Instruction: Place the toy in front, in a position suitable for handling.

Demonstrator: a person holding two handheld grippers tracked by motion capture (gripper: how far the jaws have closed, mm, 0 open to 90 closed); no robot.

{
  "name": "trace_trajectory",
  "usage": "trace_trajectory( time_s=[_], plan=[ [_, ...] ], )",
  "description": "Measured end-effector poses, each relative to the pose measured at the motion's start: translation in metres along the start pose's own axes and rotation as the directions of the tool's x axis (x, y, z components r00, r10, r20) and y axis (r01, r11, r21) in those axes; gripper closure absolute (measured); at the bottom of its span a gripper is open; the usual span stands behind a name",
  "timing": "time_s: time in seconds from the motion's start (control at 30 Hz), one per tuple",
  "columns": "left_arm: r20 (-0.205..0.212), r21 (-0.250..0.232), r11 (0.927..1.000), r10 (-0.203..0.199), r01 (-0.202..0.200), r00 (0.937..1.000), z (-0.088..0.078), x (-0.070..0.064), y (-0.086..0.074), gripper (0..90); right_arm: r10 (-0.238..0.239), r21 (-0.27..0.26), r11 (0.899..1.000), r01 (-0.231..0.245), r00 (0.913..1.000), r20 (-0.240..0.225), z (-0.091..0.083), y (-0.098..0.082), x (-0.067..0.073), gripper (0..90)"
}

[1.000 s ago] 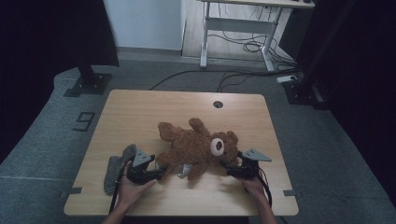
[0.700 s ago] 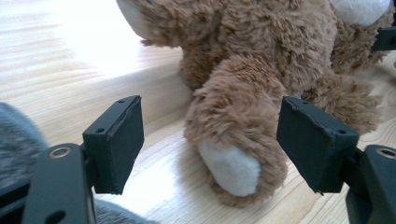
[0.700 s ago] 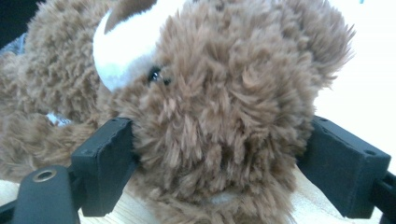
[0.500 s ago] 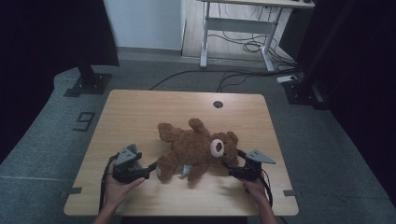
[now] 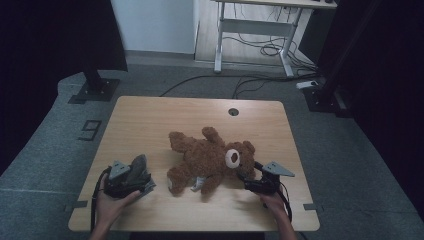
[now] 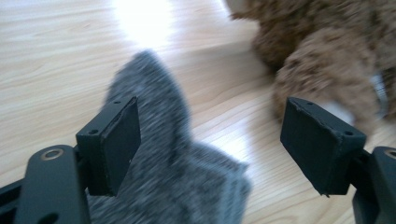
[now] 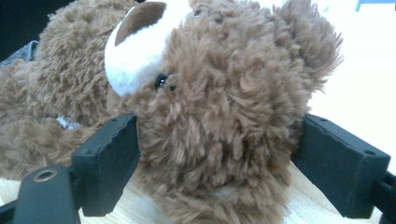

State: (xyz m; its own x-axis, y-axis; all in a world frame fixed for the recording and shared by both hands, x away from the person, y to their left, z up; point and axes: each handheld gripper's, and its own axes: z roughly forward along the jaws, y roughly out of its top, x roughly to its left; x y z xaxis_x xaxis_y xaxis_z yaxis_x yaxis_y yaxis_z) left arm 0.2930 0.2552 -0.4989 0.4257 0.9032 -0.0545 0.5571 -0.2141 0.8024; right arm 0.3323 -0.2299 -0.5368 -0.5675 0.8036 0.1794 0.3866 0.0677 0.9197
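On table [image 5: 150,120], right tongs [image 5: 246,176] clamp bear's head [image 5: 239,156].

Brown teddy bear [image 5: 212,160] with white muzzle; grey fuzzy cloth [image 6: 177,177].

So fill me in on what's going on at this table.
A person works two grippers on a wooden table. The right gripper has its jaws closed around the head of a brown teddy bear lying there. The left gripper sits off to the bear's side, jaws open, with a grey fuzzy cloth lying between them.
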Motion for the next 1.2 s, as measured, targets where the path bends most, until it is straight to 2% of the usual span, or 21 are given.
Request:
trace_trajectory(
  time_s=[0.1, 0.23, 0.43, 0.5, 0.6, 0.7, 0.77, 0.9, 0.97, 1.07, 1.2],
  plan=[
    [-0.025, 0.009, 0.9999, -0.014, 0.014, 0.9996, 0.000, 0.007, -0.004, 20.3, -0.003, 0.001, 1.000, 0.003, 1.0000, -0.001, -0.001, 0.000, 0.001, 15.0],
    [-0.033, 0.024, 0.9995, -0.017, 0.018, 0.9993, 0.003, 0.012, -0.007, 20.5, -0.002, 0.006, 1.000, 0.002, 1.0000, 0.001, -0.001, -0.001, 0.001, 15.1],
    [-0.047, 0.081, 0.9966, -0.013, 0.016, 0.9988, 0.014, 0.016, -0.014, 20.9, -0.004, 0.011, 1.000, 0.004, 1.0000, 0.003, 0.001, -0.001, 0.001, 15.0],
    [-0.050, 0.084, 0.9958, -0.031, 0.035, 0.9983, 0.018, 0.017, -0.017, 22.9, -0.004, 0.015, 1.000, 0.004, 1.0000, 0.004, 0.001, -0.002, 0.001, 15.0],
    [-0.061, 0.113, 0.9918, -0.052, 0.059, 0.9968, 0.024, 0.020, -0.022, 29.5, -0.012, 0.019, 1.000, 0.012, 0.9999, 0.006, 0.001, -0.002, 0.002, 15.0],
    [-0.064, 0.141, 0.9881, -0.053, 0.062, 0.9965, 0.027, 0.021, -0.024, 47.5, -0.014, 0.018, 1.000, 0.014, 0.9999, 0.005, 0.001, -0.002, 0.002, 15.0],
    [-0.061, 0.143, 0.9881, -0.047, 0.055, 0.9971, 0.026, 0.021, -0.024, 54.6, -0.012, 0.019, 1.000, 0.012, 0.9999, 0.006, 0.001, -0.002, 0.002, 15.0],
    [-0.068, 0.121, 0.9908, -0.054, 0.061, 0.9963, 0.024, 0.021, -0.025, 67.8, -0.013, 0.023, 1.000, 0.013, 0.9999, 0.006, 0.002, -0.003, 0.003, 15.0],
    [-0.049, 0.107, 0.9929, -0.048, 0.053, 0.9976, 0.021, 0.022, -0.024, 73.3, -0.013, 0.027, 1.000, 0.013, 0.9999, 0.006, 0.002, -0.003, 0.003, 15.0],
    [-0.021, 0.056, 0.9969, -0.055, 0.056, 0.9983, 0.014, 0.022, -0.020, 75.6, -0.014, 0.029, 0.999, 0.013, 0.9999, 0.006, 0.002, -0.003, 0.003, 15.0],
    [0.025, -0.001, 0.9981, -0.062, 0.062, 0.9978, 0.005, 0.020, -0.015, 76.3, -0.016, 0.028, 0.999, 0.016, 0.9999, 0.005, 0.003, -0.003, 0.003, 15.0]
  ],
)
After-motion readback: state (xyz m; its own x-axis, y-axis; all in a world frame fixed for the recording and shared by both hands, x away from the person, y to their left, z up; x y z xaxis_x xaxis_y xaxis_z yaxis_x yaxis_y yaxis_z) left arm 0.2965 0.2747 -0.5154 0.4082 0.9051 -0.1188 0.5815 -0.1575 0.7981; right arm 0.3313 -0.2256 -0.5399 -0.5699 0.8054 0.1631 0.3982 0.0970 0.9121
